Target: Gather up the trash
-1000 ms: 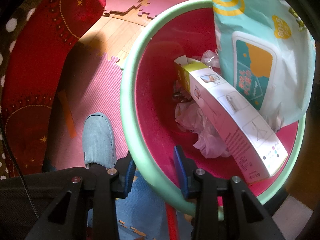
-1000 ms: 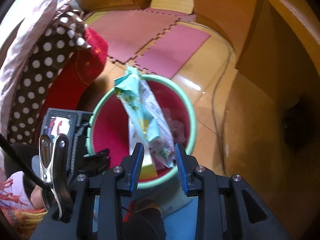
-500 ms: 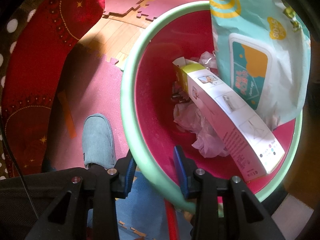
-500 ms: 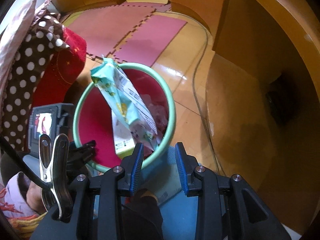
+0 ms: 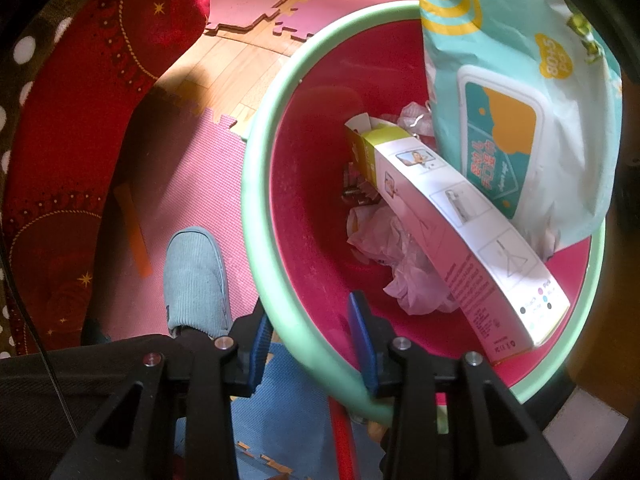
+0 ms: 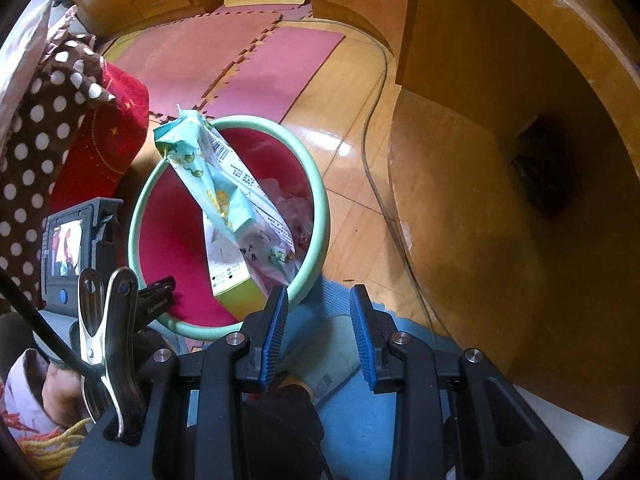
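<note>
Left wrist, gripper (image 5: 310, 338): I had its jaws pinching the bin (image 5: 256, 216) rim.
Left wrist, trash: box (image 5: 460, 224), tissue (image 5: 404, 272) inside the bin; wipes pack (image 5: 516, 92) leaned upright beside the box.
Right wrist, gripper (image 6: 319, 334): I held it spread, nothing between the jaws, above blue mat (image 6: 372, 432).
Right wrist, trash: pack (image 6: 224, 188) stuck out of the bin (image 6: 320, 200).

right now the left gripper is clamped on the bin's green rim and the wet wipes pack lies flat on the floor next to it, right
Not quite. The left gripper is clamped on the bin's green rim, but the wet wipes pack stands inside the bin, propped over the white box, as the left wrist view shows.
</note>
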`<action>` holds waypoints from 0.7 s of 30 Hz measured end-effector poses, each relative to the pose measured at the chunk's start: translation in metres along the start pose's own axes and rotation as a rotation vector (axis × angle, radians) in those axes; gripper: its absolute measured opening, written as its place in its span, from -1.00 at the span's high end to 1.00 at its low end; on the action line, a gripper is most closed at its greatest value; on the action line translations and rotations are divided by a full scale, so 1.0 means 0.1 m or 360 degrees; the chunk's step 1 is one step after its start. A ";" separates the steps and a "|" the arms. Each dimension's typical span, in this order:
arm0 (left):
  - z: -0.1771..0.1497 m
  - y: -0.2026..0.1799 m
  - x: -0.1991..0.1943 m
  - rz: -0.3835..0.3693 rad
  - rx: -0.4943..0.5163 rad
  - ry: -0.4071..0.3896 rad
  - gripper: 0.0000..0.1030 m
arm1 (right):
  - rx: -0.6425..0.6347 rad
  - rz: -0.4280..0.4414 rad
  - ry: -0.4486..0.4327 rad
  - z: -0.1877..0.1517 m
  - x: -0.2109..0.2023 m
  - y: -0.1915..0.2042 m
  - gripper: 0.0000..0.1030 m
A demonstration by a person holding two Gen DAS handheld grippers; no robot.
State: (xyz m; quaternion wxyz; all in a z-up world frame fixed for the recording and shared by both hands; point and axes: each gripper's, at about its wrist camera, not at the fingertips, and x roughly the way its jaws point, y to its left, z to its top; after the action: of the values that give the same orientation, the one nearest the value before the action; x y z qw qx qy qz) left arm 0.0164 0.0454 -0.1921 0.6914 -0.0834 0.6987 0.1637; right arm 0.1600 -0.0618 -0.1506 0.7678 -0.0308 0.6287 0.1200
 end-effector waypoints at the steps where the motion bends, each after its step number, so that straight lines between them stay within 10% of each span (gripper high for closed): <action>1: 0.00 0.01 0.00 -0.0002 -0.0002 0.0002 0.25 | -0.0001 -0.0006 -0.0004 -0.01 -0.01 0.00 0.36; 21: 0.02 0.01 0.02 -0.0009 -0.0010 0.0010 0.25 | 0.0049 -0.0023 0.0026 -0.04 0.03 -0.03 0.36</action>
State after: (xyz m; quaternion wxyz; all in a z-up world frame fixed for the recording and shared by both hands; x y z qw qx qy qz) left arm 0.0178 0.0473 -0.1939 0.6894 -0.0880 0.7001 0.1636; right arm 0.1573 -0.0649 -0.1551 0.7637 -0.0246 0.6365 0.1046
